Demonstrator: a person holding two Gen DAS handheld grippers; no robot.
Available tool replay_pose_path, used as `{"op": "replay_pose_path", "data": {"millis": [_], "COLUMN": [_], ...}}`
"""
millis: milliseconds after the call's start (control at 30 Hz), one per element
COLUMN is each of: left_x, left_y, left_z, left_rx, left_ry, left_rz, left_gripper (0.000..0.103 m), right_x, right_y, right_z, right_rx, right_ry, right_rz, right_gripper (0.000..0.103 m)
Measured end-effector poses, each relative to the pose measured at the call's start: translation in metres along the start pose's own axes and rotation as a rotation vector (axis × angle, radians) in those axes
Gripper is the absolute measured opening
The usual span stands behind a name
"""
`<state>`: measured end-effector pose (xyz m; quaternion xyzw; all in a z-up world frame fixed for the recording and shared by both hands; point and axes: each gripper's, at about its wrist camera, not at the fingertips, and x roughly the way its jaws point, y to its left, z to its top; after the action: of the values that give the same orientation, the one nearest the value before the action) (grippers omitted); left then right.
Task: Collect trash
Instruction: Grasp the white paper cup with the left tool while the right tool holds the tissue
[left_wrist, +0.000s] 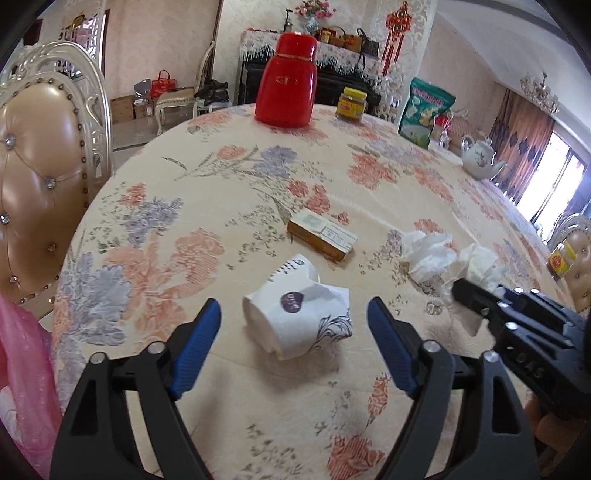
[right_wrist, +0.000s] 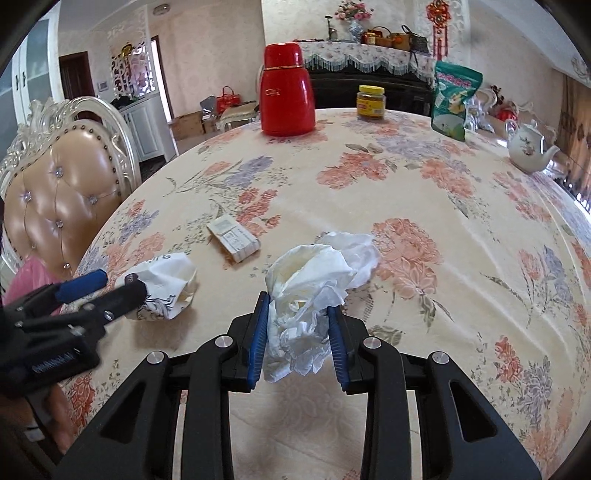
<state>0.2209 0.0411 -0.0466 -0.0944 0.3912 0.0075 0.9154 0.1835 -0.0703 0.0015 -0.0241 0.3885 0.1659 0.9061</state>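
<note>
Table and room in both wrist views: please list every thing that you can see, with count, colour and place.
Crushed paper cup: 1, white with dark print, on its side between the left jaws, untouched.
Crumpled tissue: 1 wad, white, clamped in the right gripper.
Small carton: 1, tan and white, flat, mid-table.
Thermos: 1, red, far edge.
Jar: 1, yellow lid, right of the thermos.
Snack bag: 1, green, upright, far right.
Teapot: 1, white, right edge.
Tablecloth: 1, cream, floral.
Chair: 1, tan, padded, left.
Plastic bag: 1, pink, lower left.
Left gripper: open.
Right gripper: shut.
</note>
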Motion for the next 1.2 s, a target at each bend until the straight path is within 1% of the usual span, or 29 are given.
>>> {"op": "replay_pose_path", "data": {"millis": [67,167,300,333,367,433,467,567,733,1000,1200], "left_x": [0.007,0.017,0.028,0.030,0.031,0.031,0.030,0.024,0.007,-0.022,-0.052], "left_y": [-0.004,-0.009,-0.012,-0.012,-0.011,-0.008,-0.007,-0.004,-0.003,-0.003,0.001], "left_z": [0.000,0.000,-0.002,-0.002,-0.003,-0.003,-0.003,-0.002,-0.003,-0.005,-0.011], "left_rx": [0.010,0.027,0.046,0.050,0.050,0.043,0.041,0.035,0.033,0.031,0.025], "left_ry": [0.010,0.029,0.056,0.063,0.072,0.073,0.071,0.058,0.031,-0.010,-0.049], "left_rz": [0.015,0.041,0.079,0.088,0.091,0.093,0.095,0.090,0.071,0.057,0.058], "left_gripper": [0.084,0.085,0.083,0.076,0.061,0.062,0.060,0.055,0.050,0.049,0.049], "right_x": [-0.002,-0.002,-0.002,-0.003,-0.004,-0.004,-0.004,-0.003,-0.004,-0.007,-0.012], "right_y": [-0.003,-0.006,-0.009,-0.009,-0.009,-0.009,-0.009,-0.006,-0.003,-0.001,0.007], "right_z": [0.001,0.001,0.001,0.001,0.001,0.002,0.001,0.000,0.001,0.001,0.001], "right_rx": [0.006,0.016,0.028,0.030,0.031,0.031,0.030,0.025,0.015,0.008,-0.011], "right_ry": [-0.005,-0.005,-0.005,-0.009,-0.010,-0.010,-0.010,-0.006,-0.010,-0.018,-0.027], "right_rz": [-0.001,0.000,-0.001,-0.001,-0.001,0.001,0.002,0.003,0.003,-0.005,-0.004], "right_gripper": [0.030,0.030,0.030,0.030,0.030,0.030,0.030,0.030,0.030,0.030,0.030]}}
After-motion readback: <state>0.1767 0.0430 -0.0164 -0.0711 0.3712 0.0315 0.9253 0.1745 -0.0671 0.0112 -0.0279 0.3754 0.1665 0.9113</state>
